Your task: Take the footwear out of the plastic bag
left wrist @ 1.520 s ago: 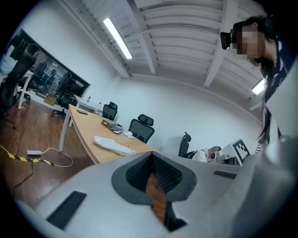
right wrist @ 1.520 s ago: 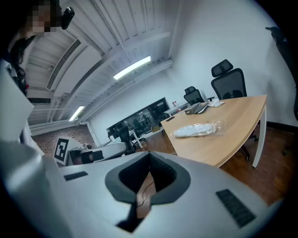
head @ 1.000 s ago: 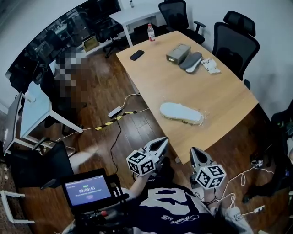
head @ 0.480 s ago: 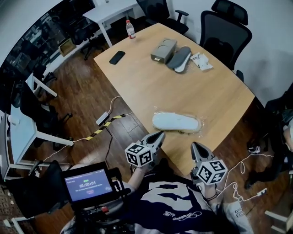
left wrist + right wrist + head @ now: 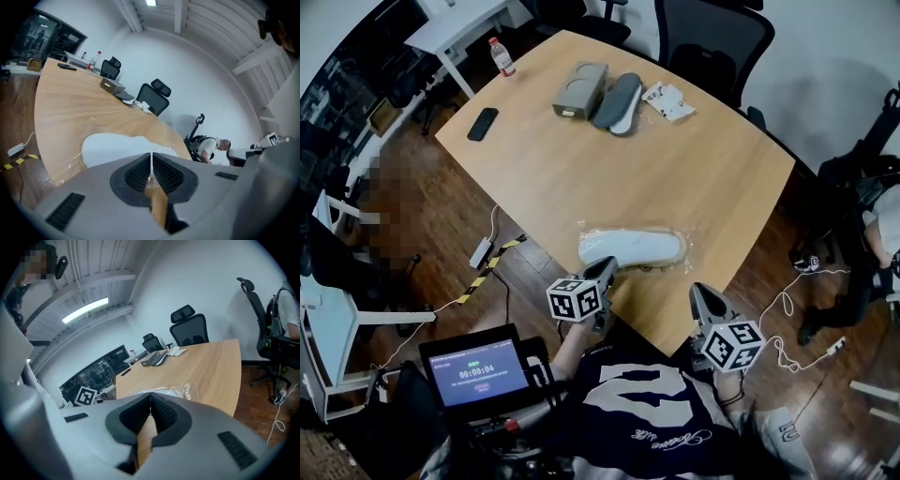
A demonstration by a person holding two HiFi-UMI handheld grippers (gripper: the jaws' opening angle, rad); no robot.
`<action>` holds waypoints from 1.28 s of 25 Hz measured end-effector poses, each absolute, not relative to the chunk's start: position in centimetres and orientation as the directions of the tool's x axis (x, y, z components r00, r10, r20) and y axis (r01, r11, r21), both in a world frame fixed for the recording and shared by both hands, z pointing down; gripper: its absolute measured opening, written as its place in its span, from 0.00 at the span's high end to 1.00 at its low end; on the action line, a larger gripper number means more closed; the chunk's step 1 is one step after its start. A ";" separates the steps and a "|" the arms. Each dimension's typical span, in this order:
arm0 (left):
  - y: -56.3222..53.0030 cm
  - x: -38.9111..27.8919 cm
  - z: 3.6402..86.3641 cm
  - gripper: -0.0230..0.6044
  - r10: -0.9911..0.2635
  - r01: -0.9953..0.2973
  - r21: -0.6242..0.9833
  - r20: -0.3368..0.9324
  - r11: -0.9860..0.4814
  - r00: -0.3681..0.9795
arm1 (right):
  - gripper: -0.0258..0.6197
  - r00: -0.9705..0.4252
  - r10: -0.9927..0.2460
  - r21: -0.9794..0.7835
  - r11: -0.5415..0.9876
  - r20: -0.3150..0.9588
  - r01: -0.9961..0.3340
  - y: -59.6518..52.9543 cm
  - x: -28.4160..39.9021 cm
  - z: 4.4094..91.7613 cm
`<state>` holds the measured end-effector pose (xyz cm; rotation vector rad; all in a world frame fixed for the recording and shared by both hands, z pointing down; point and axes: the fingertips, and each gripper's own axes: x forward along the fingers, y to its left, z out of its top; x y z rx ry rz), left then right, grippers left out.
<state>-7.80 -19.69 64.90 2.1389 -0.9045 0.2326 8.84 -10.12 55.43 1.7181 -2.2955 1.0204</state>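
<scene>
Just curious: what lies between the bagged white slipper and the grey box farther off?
Only bare light wooden tabletop, in the head view, between the plastic-bagged white slipper and the flat grey box.

The left claw (image 5: 610,266) points forward and a little downward, its 2 jaws pressed together with nothing gripped between them. Well apart to its right, and set slightly further back, the right claw (image 5: 697,293) tilts the same way, its 2 jaws also together and empty.

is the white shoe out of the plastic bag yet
No, the white shoe lies inside the clear plastic bag near the front edge of the table.
</scene>
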 end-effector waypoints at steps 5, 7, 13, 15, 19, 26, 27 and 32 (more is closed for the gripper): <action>-20.4 -8.3 67.5 0.96 -0.496 -0.755 0.544 0.572 -0.366 0.653 | 0.98 -0.340 -0.806 -0.430 0.119 0.485 -0.895 -10.5 11.2 55.9; -20.5 -8.5 68.0 0.96 -0.495 -0.779 0.525 0.604 -0.343 0.625 | 0.98 -0.351 -0.790 -0.418 0.133 0.503 -0.899 -11.0 12.2 56.5; -21.1 -8.7 68.3 0.96 -0.505 -0.816 0.480 0.642 -0.322 0.577 | 0.93 -0.439 -0.704 -0.453 0.185 0.558 -0.872 -14.1 14.6 60.0; -21.2 -8.8 68.3 0.96 -0.506 -0.825 0.469 0.652 -0.317 0.565 | 0.79 -0.504 -0.635 -0.486 0.222 0.586 -0.845 -15.0 14.6 61.7; -21.2 -8.6 68.4 0.96 -0.497 -0.826 0.469 0.660 -0.313 0.563 | 0.79 -0.562 -0.526 -0.486 0.291 0.638 -0.824 -16.9 15.0 64.8; -21.2 -8.9 68.6 0.96 -0.474 -0.809 0.511 0.658 -0.291 0.586 | 0.78 -0.692 -0.362 -0.584 0.372 0.624 -0.721 -19.6 13.0 67.0; -21.2 -8.9 68.6 0.96 -0.473 -0.809 0.511 0.658 -0.291 0.586 | 0.74 -0.709 -0.340 -0.597 0.385 0.618 -0.704 -19.7 12.6 67.0; -21.3 -8.9 68.6 0.96 -0.474 -0.810 0.509 0.659 -0.291 0.584 | 0.67 -0.751 -0.243 -0.629 0.425 0.614 -0.652 -20.2 11.1 67.8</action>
